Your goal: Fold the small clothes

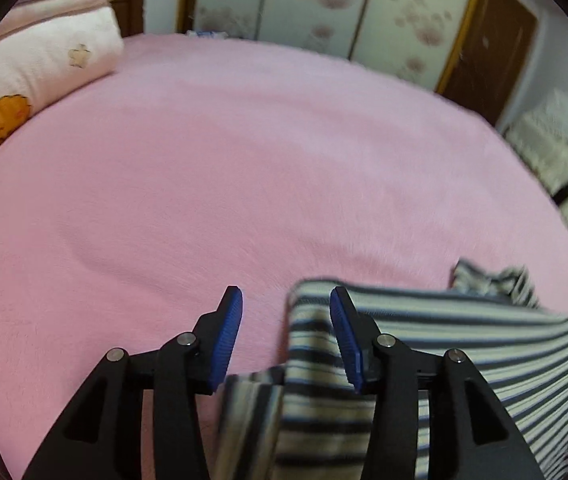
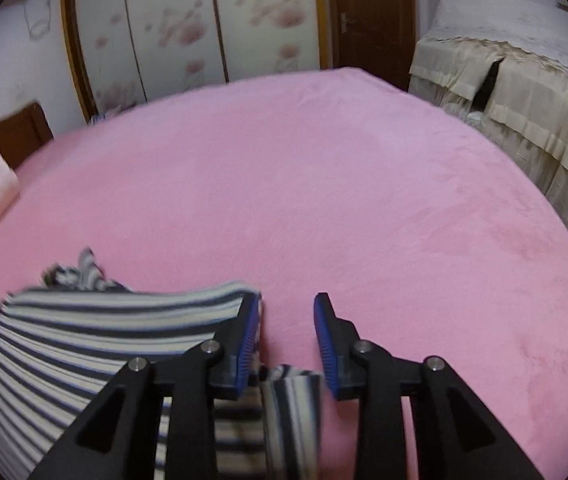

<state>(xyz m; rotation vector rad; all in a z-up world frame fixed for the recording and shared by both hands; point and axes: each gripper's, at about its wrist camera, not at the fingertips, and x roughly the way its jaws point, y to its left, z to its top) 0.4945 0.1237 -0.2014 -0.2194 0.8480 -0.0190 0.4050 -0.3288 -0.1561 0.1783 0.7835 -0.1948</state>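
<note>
- Inspecting the striped garment [image 1: 424, 344]: it lies low and near on the pink bedspread [image 1: 244, 160], between the two hand-held tools, its folded upper edge running across from one to the other.
- Left gripper [image 1: 286, 300] – jaws stand apart. The garment's left edge lies in the gap and runs under the right-hand pad, but neither blue pad presses on it; nothing is held.
- Right gripper [image 2: 287, 304] – jaws likewise apart. The garment's right edge [image 2: 124, 340] sits against the outer side of the left-hand finger, and a loose striped flap hangs below the gap; no clamping is visible.
- Handling, as judged: a thin knit, light and fully limp. It will sag and crease wherever it is not supported, and will not keep a fold line unless laid flat and pressed.
- Surface: the bedspread looks plush, so the cloth should drag rather than slide – lifting clear is likely safer than pulling across.
- Hold points, as judged: the two outer corners of the folded edge, one per gripper, taken deep enough to catch every layer. A shallow pinch risks taking the top layer alone.
- A bunched part [image 1: 488, 276] lies beyond the far edge; whether it is sleeve or collar cannot be told.
- Blur at the lower edges of both views limits certainty about the layers.
</note>
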